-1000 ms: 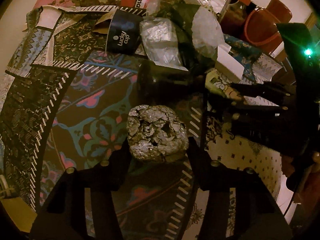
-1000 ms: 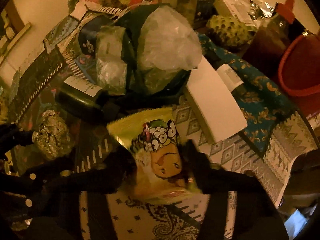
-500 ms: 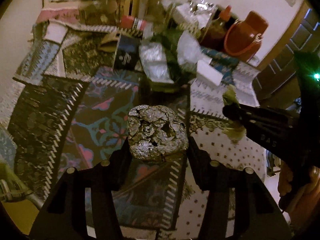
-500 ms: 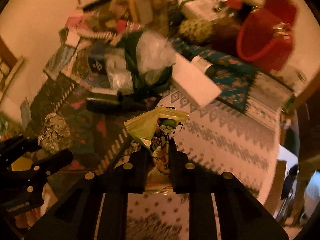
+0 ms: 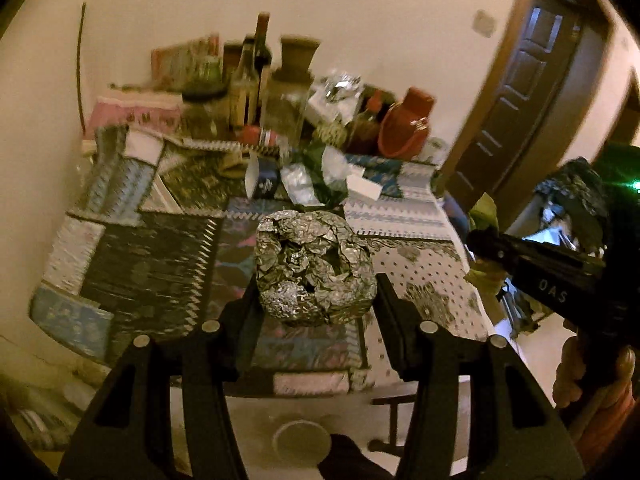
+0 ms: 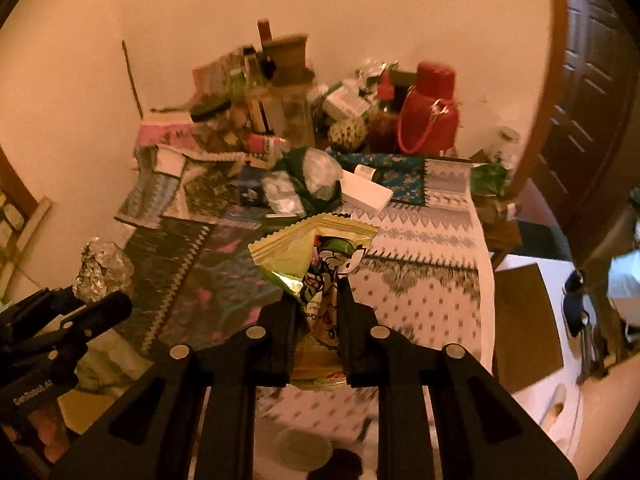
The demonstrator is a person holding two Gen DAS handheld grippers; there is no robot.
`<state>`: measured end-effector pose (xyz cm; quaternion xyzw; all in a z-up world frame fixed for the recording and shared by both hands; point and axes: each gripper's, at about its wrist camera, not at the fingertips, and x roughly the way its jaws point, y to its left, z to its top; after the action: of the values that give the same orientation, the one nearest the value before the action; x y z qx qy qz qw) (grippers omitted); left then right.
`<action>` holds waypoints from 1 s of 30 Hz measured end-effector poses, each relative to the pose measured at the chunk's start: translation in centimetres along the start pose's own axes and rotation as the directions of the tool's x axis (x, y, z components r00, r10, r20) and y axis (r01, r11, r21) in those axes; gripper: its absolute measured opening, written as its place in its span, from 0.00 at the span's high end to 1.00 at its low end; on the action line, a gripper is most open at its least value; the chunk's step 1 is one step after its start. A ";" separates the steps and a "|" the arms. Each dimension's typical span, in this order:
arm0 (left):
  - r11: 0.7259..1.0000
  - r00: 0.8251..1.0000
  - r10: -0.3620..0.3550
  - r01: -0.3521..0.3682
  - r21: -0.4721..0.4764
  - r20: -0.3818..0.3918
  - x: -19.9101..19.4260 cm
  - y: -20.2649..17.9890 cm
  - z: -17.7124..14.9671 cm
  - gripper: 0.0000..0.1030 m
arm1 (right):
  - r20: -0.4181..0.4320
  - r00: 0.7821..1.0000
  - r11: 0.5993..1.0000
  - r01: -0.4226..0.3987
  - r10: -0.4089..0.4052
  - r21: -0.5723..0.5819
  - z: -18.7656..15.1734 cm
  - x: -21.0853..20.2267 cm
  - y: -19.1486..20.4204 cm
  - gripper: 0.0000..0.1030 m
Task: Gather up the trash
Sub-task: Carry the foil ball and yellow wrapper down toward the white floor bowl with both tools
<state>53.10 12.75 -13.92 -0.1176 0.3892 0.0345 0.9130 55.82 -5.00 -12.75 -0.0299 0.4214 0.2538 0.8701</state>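
My left gripper (image 5: 316,280) is shut on a crumpled ball of silver foil (image 5: 314,268), held in the air in front of the table. The foil ball also shows at the left of the right wrist view (image 6: 102,270). My right gripper (image 6: 320,292) is shut on a yellow-green snack wrapper (image 6: 316,256) with a cartoon face, held above the table's near edge. In the left wrist view the right gripper (image 5: 480,248) shows at the right with the wrapper (image 5: 486,216) in it.
A table (image 5: 136,264) under patterned cloths stands against the wall. A green bag with clear plastic (image 6: 316,180), a white box (image 6: 366,194) and a dark paper cup (image 5: 266,182) lie mid-table. Bottles, jars and a red jug (image 6: 428,116) crowd the back. A dark door (image 5: 516,92) is at the right.
Both grippers have pulled back and up from the table with their loads. The table now looks farther away and the wall, door and floor have come into view.
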 end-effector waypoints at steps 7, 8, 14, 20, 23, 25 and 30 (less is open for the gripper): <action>0.992 0.991 -0.075 0.063 0.112 0.107 -9.9 1.9 -4.1 0.49 | 0.124 0.991 0.996 0.042 -0.053 0.083 -4.8 -7.2 4.8 0.84; 0.990 0.990 -0.082 0.068 0.121 0.114 -10.8 2.1 -4.5 0.49 | 0.136 0.989 0.995 0.047 -0.059 0.089 -5.4 -7.9 5.4 0.84; 0.979 0.980 -0.144 0.121 0.167 0.135 -15.7 3.5 -7.6 0.49 | 0.175 0.980 0.989 0.073 -0.095 0.127 -9.5 -12.1 8.3 0.84; 0.967 0.977 -0.191 0.171 0.189 0.091 -17.5 3.5 -10.1 0.49 | 0.145 0.982 0.983 0.094 -0.117 0.159 -12.6 -14.1 9.4 0.84; 0.964 0.978 -0.201 0.187 0.187 0.060 -17.4 3.3 -11.1 0.49 | 0.115 0.986 0.981 0.104 -0.123 0.161 -13.9 -14.3 9.6 0.84; 0.964 0.978 -0.204 0.195 0.181 0.036 -16.9 3.2 -11.7 0.49 | 0.092 0.988 0.981 0.105 -0.121 0.162 -14.7 -14.0 9.5 0.84; 0.965 0.979 -0.203 0.205 0.164 -0.032 -14.6 2.7 -13.9 0.49 | 0.026 0.994 0.980 0.097 -0.103 0.173 -17.1 -11.9 8.6 0.84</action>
<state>32.78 12.40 -13.26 -0.0805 0.3832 -0.0930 0.9154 33.40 -7.03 -13.45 0.0282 0.4243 0.1731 0.8884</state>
